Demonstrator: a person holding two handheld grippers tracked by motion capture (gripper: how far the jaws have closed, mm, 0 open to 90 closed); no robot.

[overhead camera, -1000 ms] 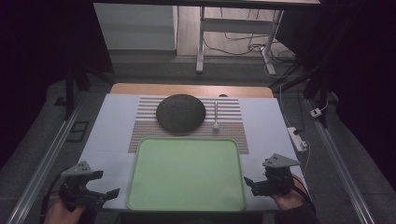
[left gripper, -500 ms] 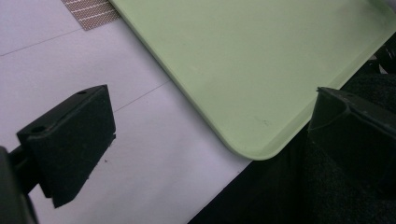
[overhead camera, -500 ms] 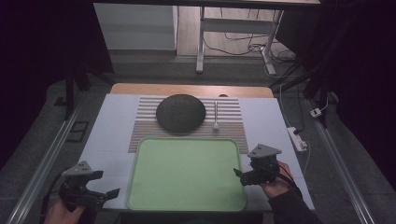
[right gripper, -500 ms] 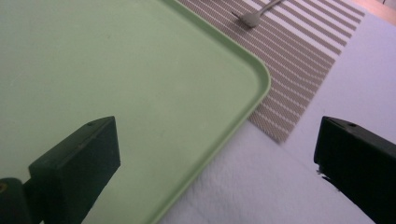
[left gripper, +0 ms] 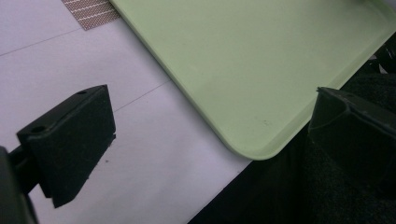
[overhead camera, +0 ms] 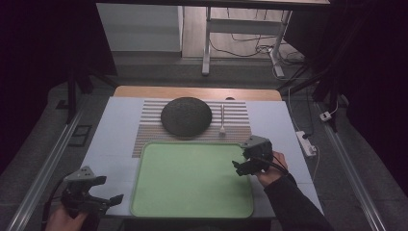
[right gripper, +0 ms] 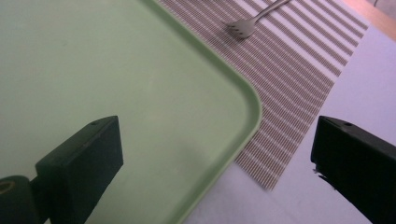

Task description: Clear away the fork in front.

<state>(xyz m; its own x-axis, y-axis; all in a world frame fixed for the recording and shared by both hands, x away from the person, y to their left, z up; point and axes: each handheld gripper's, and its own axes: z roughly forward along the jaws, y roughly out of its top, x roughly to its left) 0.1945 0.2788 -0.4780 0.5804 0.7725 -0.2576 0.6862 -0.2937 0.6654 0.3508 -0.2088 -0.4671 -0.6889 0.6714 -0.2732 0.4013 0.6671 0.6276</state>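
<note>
A pale green tray [overhead camera: 192, 178] lies at the near middle of the white table, with nothing on it. Behind it a striped placemat [overhead camera: 240, 113] carries a dark round plate [overhead camera: 186, 115] and a pale fork [overhead camera: 222, 119]. My left gripper [overhead camera: 113, 197] hovers open at the table's near left corner, beside the tray's near corner [left gripper: 261, 149]. My right gripper [overhead camera: 238, 168] is open over the tray's right edge, near its far right corner [right gripper: 247, 102]. The fork's tines [right gripper: 240, 29] lie beyond that corner on the placemat [right gripper: 299, 84].
A white power strip [overhead camera: 306, 143] lies at the table's right edge. A wooden board [overhead camera: 144, 91] runs along the far side. Metal rails [overhead camera: 43, 163] flank the table, and a desk frame with cables [overhead camera: 250, 43] stands behind.
My right gripper has moved from the near right corner forward and left, up to the tray's far right part. The left gripper has stayed put.
</note>
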